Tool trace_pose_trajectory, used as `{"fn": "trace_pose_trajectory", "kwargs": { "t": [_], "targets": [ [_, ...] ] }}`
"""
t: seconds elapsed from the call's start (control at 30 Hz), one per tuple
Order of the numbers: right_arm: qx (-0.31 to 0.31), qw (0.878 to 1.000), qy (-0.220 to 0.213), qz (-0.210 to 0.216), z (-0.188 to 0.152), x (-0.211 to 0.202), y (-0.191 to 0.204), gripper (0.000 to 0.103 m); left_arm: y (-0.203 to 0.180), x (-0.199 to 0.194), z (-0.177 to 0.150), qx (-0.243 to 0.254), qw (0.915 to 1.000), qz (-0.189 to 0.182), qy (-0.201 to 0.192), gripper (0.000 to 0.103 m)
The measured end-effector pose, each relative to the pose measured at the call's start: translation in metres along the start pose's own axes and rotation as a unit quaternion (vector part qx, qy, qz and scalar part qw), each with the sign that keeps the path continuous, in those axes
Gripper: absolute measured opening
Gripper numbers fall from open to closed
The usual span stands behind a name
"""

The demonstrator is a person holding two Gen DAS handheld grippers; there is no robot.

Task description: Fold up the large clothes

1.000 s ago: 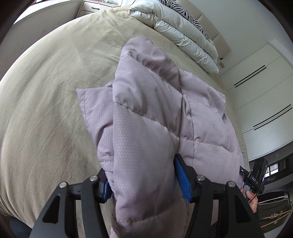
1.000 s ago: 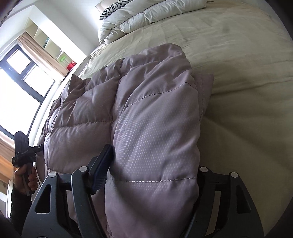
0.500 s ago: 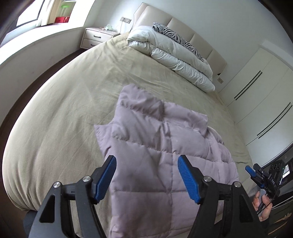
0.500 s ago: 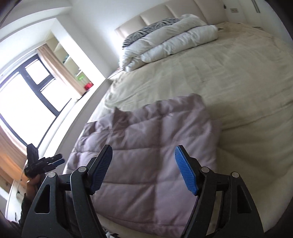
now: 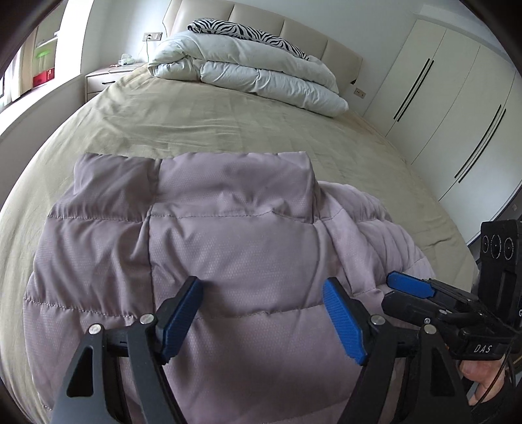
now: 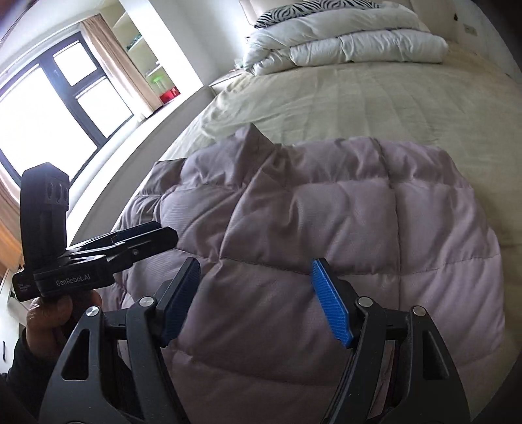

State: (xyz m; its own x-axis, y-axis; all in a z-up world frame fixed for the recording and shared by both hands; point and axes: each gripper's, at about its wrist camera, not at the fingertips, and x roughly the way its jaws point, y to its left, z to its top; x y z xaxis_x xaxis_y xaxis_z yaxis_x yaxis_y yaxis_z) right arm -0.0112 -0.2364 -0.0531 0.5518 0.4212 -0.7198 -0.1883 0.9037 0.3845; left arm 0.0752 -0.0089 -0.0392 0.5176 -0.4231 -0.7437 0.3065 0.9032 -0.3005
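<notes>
Lilac puffer jacket [image 5: 235,248] folded flat across lower centre of frame on tan bed [image 5: 228,127], left gripper [image 5: 261,313] above it, jaws opening with nothing clamped, right gripper [image 6: 257,300] spread wide and empty too, white duvet [image 5: 254,68] top centre.

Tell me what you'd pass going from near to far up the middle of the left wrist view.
Left gripper, jaws opening with nothing between them → folded mauve puffer jacket → bare olive bedspread → folded white duvet → zebra-print pillow → padded headboard.
</notes>
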Motion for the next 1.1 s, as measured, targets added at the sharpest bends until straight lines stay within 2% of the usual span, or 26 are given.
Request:
{"fn": "trace_pose_trajectory", "kwargs": {
  "t": [0.17, 0.3, 0.4, 0.47, 0.5, 0.63, 0.73, 0.8, 0.83, 0.87, 0.9, 0.97, 1.03, 1.1],
  "targets": [
    [-0.018, 1.000, -0.005, -0.003, -0.010, 0.016, -0.005, 0.069, 0.003, 0.013, -0.005, 0.015, 0.9999, 0.002, 0.007, 0.081],
    [-0.017, 1.000, -0.013, -0.013, -0.011, 0.013, -0.001, 0.069, 0.007, 0.002, -0.005, -0.002, 0.9999, -0.005, -0.012, 0.081],
    [-0.019, 0.999, -0.026, -0.030, -0.013, -0.001, 0.007, 0.070, 0.006, -0.025, -0.008, -0.006, 0.9984, 0.006, -0.056, 0.083],
    [-0.028, 0.998, -0.039, -0.045, -0.014, -0.011, 0.013, 0.070, 0.002, -0.045, -0.009, 0.001, 0.9952, 0.034, -0.092, 0.098],
    [-0.032, 0.997, -0.046, -0.055, -0.015, -0.017, 0.017, 0.070, -0.001, -0.057, -0.011, 0.004, 0.9923, 0.050, -0.113, 0.102],
    [-0.049, 0.993, -0.062, -0.089, -0.020, -0.035, 0.033, 0.071, -0.017, -0.099, -0.019, 0.034, 0.9738, 0.101, -0.201, 0.103],
    [-0.059, 0.988, -0.073, -0.124, -0.024, -0.043, 0.044, 0.073, -0.032, -0.121, -0.024, 0.050, 0.9549, 0.168, -0.240, 0.103],
    [-0.066, 0.985, -0.090, -0.133, -0.026, -0.054, 0.051, 0.074, -0.043, -0.135, -0.030, 0.052, 0.9325, 0.232, -0.272, 0.103],
    [-0.068, 0.982, -0.103, -0.141, -0.027, -0.061, 0.054, 0.077, -0.047, -0.143, -0.033, 0.049, 0.9195, 0.262, -0.289, 0.103],
    [-0.070, 0.979, -0.116, -0.152, -0.028, -0.068, 0.058, 0.081, -0.050, -0.149, -0.034, 0.045, 0.9108, 0.282, -0.299, 0.103],
    [-0.074, 0.975, -0.131, -0.161, -0.028, -0.076, 0.061, 0.081, -0.051, -0.155, -0.033, 0.041, 0.9098, 0.282, -0.302, 0.103],
    [-0.077, 0.967, -0.160, -0.182, -0.029, -0.092, 0.069, 0.085, -0.051, -0.165, -0.031, 0.036, 0.9173, 0.261, -0.298, 0.103],
    [-0.073, 0.954, -0.193, -0.219, -0.031, -0.110, 0.079, 0.093, -0.053, -0.171, -0.029, 0.027, 0.9177, 0.272, -0.288, 0.103],
    [-0.081, 0.937, -0.238, -0.243, -0.033, -0.133, 0.091, 0.099, -0.054, -0.176, -0.030, 0.023, 0.9232, 0.266, -0.276, 0.103]
  ]
}}
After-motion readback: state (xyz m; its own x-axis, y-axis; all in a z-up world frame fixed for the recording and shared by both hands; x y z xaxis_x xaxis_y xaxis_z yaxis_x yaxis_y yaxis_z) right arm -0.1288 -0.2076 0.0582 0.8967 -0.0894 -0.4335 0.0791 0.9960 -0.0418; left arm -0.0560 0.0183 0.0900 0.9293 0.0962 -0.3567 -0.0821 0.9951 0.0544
